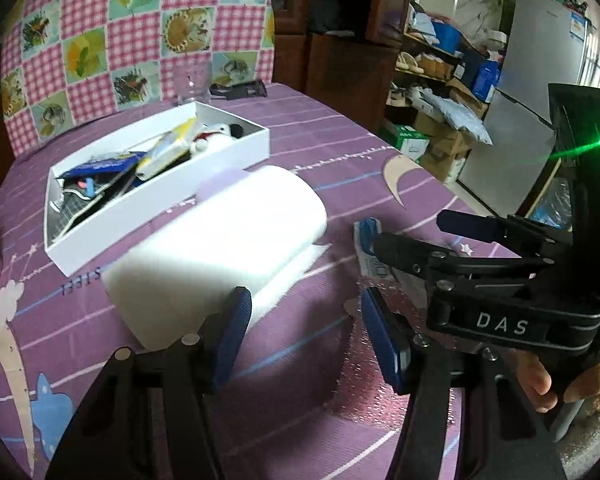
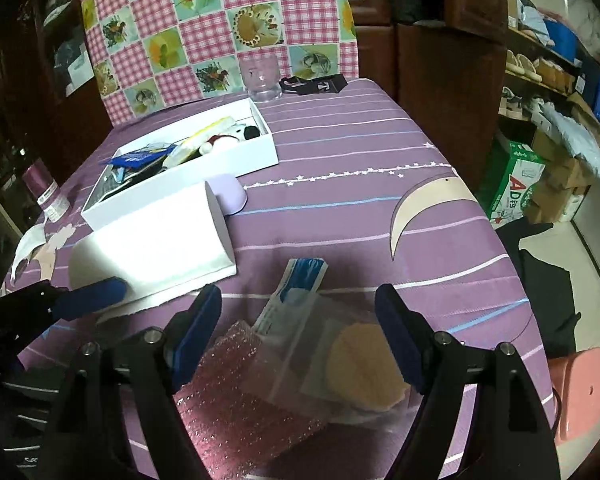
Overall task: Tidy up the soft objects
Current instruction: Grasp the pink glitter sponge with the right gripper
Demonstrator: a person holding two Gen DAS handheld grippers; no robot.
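On the purple striped tablecloth (image 2: 380, 152) lies a clear plastic bag (image 2: 300, 356) with a tan sponge pad (image 2: 364, 364) inside. It rests on pink bubble wrap (image 2: 236, 404), with a blue-and-white packet (image 2: 300, 284) just beyond. My right gripper (image 2: 300, 320) is open above this pile, holding nothing. My left gripper (image 1: 306, 332) is open over bare cloth. Its left finger (image 1: 232, 332) is at the near end of a white rolled sheet (image 1: 220, 240), and the pink bubble wrap (image 1: 364, 380) lies under its right finger. The right gripper (image 1: 408, 244) shows beside it.
A white box (image 2: 220, 164) full of mixed items stands behind the white sheet (image 2: 156, 236), with a lilac object (image 2: 234, 196) beside it. A glass jar (image 2: 264, 80), black clip (image 2: 312, 82) and purple can (image 2: 46, 196) sit further off. The table edge drops away right, near a pink stool (image 2: 580, 392).
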